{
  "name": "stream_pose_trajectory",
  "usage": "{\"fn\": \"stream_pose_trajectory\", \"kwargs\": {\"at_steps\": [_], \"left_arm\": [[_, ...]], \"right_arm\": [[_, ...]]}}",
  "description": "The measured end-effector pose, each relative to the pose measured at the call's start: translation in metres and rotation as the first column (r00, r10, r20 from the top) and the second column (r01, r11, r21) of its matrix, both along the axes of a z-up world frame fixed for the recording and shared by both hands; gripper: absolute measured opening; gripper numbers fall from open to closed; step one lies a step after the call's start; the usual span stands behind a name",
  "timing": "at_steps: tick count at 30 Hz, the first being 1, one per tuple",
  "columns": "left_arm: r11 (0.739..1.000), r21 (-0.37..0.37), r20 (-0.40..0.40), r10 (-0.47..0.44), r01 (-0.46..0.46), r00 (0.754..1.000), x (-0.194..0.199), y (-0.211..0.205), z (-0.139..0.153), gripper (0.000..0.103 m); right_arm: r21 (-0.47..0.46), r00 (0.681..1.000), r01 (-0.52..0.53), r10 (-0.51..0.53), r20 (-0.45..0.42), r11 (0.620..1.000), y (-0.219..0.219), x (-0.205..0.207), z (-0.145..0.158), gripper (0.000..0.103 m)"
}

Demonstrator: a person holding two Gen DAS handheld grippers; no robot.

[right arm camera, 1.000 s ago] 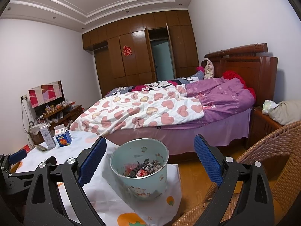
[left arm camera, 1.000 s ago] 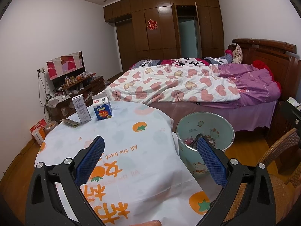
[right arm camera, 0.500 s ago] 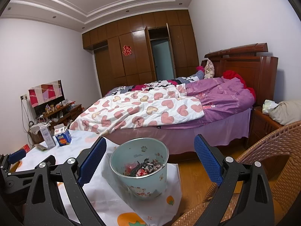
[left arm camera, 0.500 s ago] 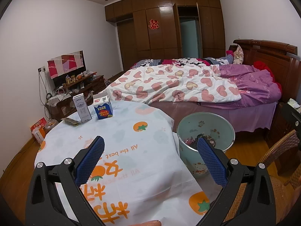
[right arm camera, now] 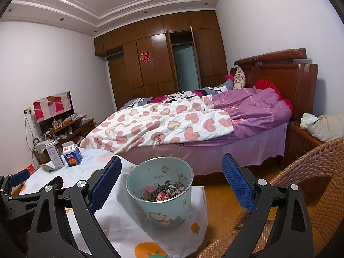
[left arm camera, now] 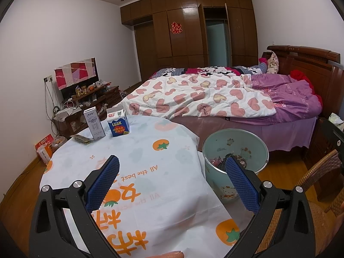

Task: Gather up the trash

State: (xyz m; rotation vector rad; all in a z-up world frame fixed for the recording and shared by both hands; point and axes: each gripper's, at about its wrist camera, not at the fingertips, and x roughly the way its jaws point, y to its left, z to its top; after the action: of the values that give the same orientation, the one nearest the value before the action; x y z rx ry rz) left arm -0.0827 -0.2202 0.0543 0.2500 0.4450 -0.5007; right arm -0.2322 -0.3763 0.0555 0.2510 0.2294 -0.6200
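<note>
Cartons, a white one (left arm camera: 94, 123) and a blue one (left arm camera: 118, 124), stand upright at the surface's (left arm camera: 150, 172) far edge; both grippers, left (left arm camera: 172, 182) and right (right arm camera: 169, 181), hover with fingers spread, empty, near the bin (right arm camera: 160, 193).

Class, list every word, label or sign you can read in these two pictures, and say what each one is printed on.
"LOOK": blue carton.
"All the best": tablecloth, upside down; its big orange characters are cut off.
"Smile": heart quilt.
Red paper character: wardrobe door.
White carton: print too small to read.
Purple quilt: lettering unclear.
</note>
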Motion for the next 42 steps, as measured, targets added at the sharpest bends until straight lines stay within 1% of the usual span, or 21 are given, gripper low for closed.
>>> {"fn": "stream_pose_trajectory", "kwargs": {"at_steps": [22,27,31,36,42], "left_arm": [[1.000,-0.006,0.000,0.015,-0.015,1.000,0.0009,-0.0015,-0.0004,0.097],[0.999,-0.002,0.004,0.033,-0.033,0.999,-0.0008,-0.0036,-0.0005,0.097],[0.999,-0.015,-0.021,0.041,-0.041,0.999,0.0031,-0.0019,-0.0011,0.097],[1.000,-0.018,-0.053,0.013,-0.014,0.999,0.0063,-0.0026,-0.0043,0.096],[1.000,-0.007,-0.039,0.026,-0.026,0.999,0.0043,-0.0036,-0.0038,0.096]], "right_arm": [[0.001,1.000,0.000,0.000,0.000,1.000,0.0001,-0.0002,-0.0007,0.093],[0.001,1.000,0.000,0.000,-0.001,1.000,-0.0004,-0.0001,-0.0004,0.093],[0.002,1.000,0.000,0.000,-0.001,1.000,-0.0006,-0.0001,-0.0003,0.093],[0.003,1.000,0.000,0.000,-0.001,1.000,-0.0006,-0.0001,-0.0001,0.093],[0.002,1.000,0.000,0.000,-0.001,1.000,-0.0006,0.0001,0.0000,0.093]]}}
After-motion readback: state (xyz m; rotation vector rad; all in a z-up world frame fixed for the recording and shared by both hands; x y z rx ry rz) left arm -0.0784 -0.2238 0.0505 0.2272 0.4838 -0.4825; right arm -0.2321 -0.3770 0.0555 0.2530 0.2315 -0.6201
